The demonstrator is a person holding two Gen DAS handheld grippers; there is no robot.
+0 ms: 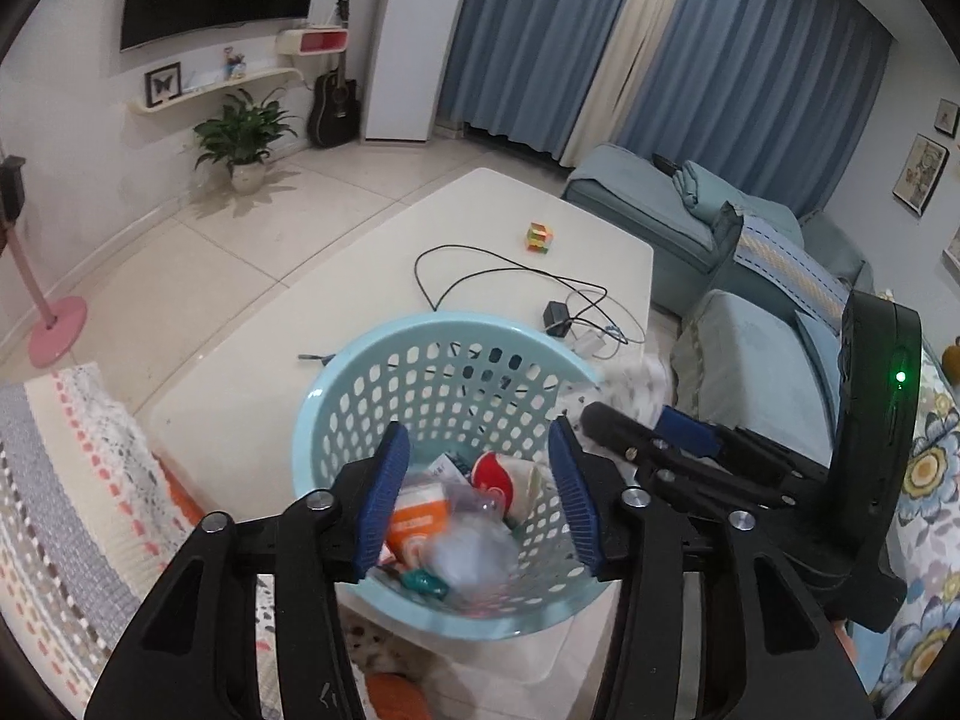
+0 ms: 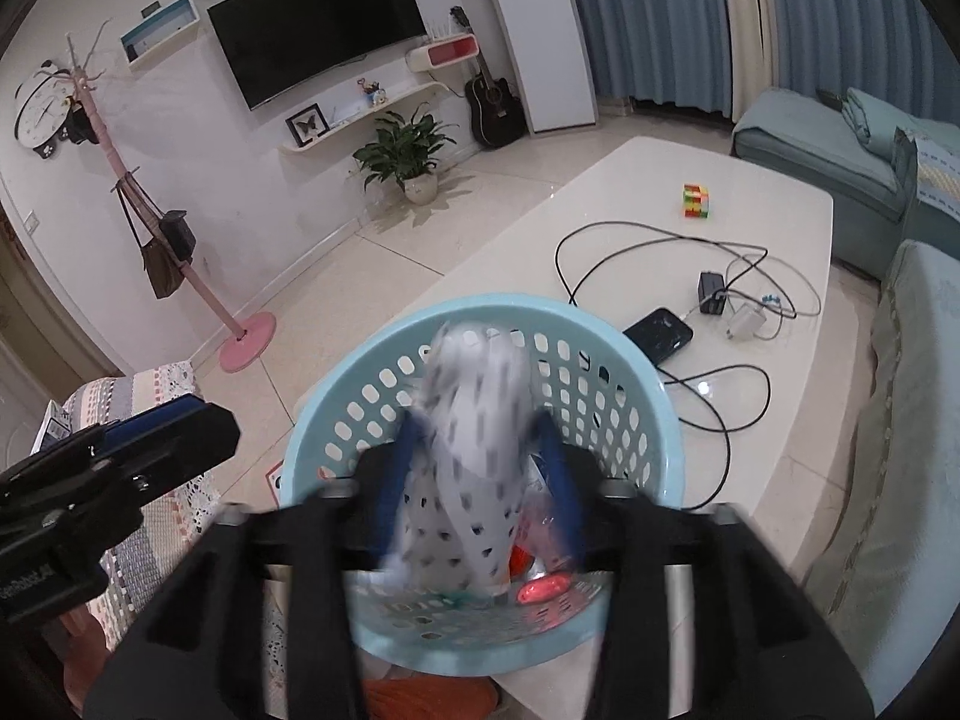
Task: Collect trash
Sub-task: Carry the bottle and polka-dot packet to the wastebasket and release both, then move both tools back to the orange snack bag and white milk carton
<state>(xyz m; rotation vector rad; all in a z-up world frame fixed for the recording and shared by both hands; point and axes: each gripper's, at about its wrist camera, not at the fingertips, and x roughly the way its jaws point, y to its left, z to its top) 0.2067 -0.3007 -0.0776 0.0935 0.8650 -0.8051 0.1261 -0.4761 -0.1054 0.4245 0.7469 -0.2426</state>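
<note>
Right tool grips a spotted tissue over the basket; left tool hangs open above it.

The blue basket [image 1: 447, 396] sits at the near edge of the white desk [image 1: 360, 324], already holding trash: an orange packet [image 1: 417, 519], a red-and-white wrapper [image 1: 495, 474], clear plastic [image 1: 474, 552] and a teal bit [image 1: 427, 583]; the left tool [image 1: 480, 498] hovers over the basket with its blue pads wide apart and nothing between them; the right tool [image 2: 480, 492] is closed on a white tissue [image 2: 477, 420] with dark spots, blurred, which stands up between the pads over the basket's inside; farther along the desk lie a phone [image 2: 659, 334], a black cable [image 2: 630, 240], chargers [image 2: 711, 293] and a cube [image 2: 696, 201], all well apart from the basket except the phone, just beside its rim.
</note>
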